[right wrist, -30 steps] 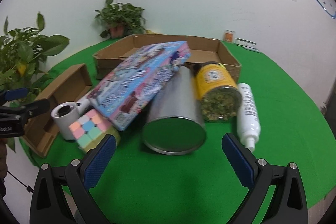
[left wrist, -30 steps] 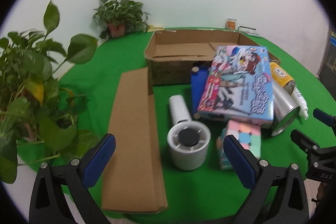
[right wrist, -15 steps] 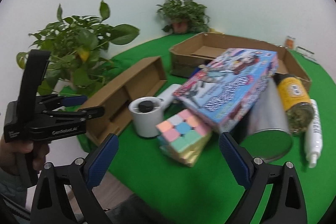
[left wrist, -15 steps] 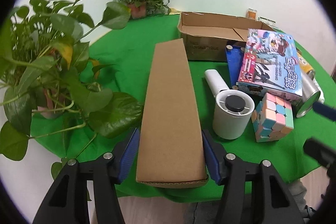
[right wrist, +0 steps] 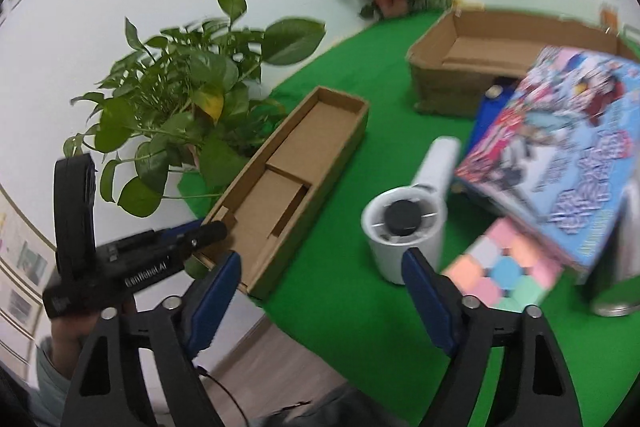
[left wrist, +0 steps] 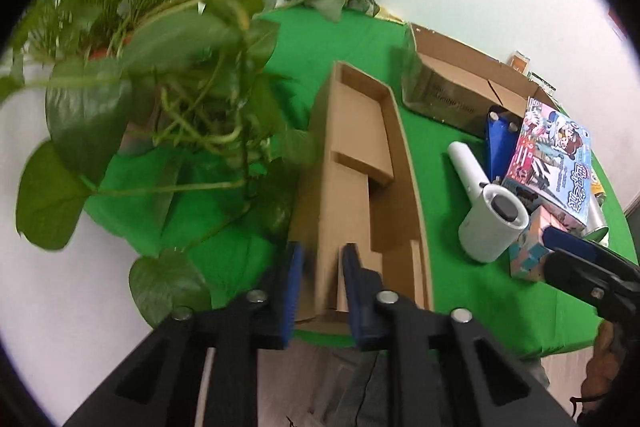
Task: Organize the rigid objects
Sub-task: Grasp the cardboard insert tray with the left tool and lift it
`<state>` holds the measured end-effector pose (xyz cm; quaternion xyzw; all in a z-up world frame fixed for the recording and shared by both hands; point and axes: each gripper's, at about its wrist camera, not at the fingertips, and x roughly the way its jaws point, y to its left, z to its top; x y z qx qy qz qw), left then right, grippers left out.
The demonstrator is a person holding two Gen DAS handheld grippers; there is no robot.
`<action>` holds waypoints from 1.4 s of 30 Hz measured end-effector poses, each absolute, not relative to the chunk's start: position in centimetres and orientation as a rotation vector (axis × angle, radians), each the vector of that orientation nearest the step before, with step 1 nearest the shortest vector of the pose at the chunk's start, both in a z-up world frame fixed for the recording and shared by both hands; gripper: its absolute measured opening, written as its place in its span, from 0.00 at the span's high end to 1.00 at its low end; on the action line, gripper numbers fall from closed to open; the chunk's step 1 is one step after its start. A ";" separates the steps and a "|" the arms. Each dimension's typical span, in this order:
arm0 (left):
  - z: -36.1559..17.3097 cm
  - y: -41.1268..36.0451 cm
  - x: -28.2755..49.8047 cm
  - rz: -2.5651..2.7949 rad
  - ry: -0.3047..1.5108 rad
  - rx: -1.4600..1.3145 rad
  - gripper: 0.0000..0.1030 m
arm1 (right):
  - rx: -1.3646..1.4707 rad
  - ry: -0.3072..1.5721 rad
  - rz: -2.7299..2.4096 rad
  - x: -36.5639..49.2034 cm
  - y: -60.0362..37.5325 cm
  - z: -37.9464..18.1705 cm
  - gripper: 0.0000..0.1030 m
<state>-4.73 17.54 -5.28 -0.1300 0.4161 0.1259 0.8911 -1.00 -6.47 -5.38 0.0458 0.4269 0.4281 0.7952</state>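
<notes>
A long narrow cardboard box (left wrist: 360, 163) lies open-topped near the green table's left edge, also seen in the right wrist view (right wrist: 296, 163). My left gripper (left wrist: 322, 255) is shut on the near end of its left wall; from the right it appears at that same corner (right wrist: 200, 231). My right gripper (right wrist: 322, 257) hovers over the cloth between the box and a white handheld fan (right wrist: 404, 231). Its jaws are closing with nothing between the pads. A pastel cube (right wrist: 504, 275) and a colourful picture box (right wrist: 560, 147) lie further right.
A leafy potted plant (left wrist: 152, 75) crowds the narrow box's left side. A large open cardboard box (right wrist: 440, 83) stands at the back. A blue container (left wrist: 498, 143) and a metal tin (right wrist: 616, 291) lie under the picture box. The table edge (right wrist: 280, 311) is near.
The left jaws went from wide open, to straddling the narrow box, to shut on its left wall. The right gripper swung left toward the fan and narrow box, its jaws narrowing.
</notes>
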 end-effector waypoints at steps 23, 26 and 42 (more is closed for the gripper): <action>-5.8 16.3 -4.5 0.127 0.882 -0.336 0.86 | -0.114 1.088 0.806 -2.1 3.8 -9.4 0.74; -3.3 15.4 -4.1 0.123 0.829 -0.288 0.86 | -0.103 1.019 0.790 -2.5 2.4 -7.7 0.75; 16.9 10.7 12.5 -0.111 0.464 -0.052 0.86 | -0.024 0.596 0.568 11.2 -4.5 14.5 0.76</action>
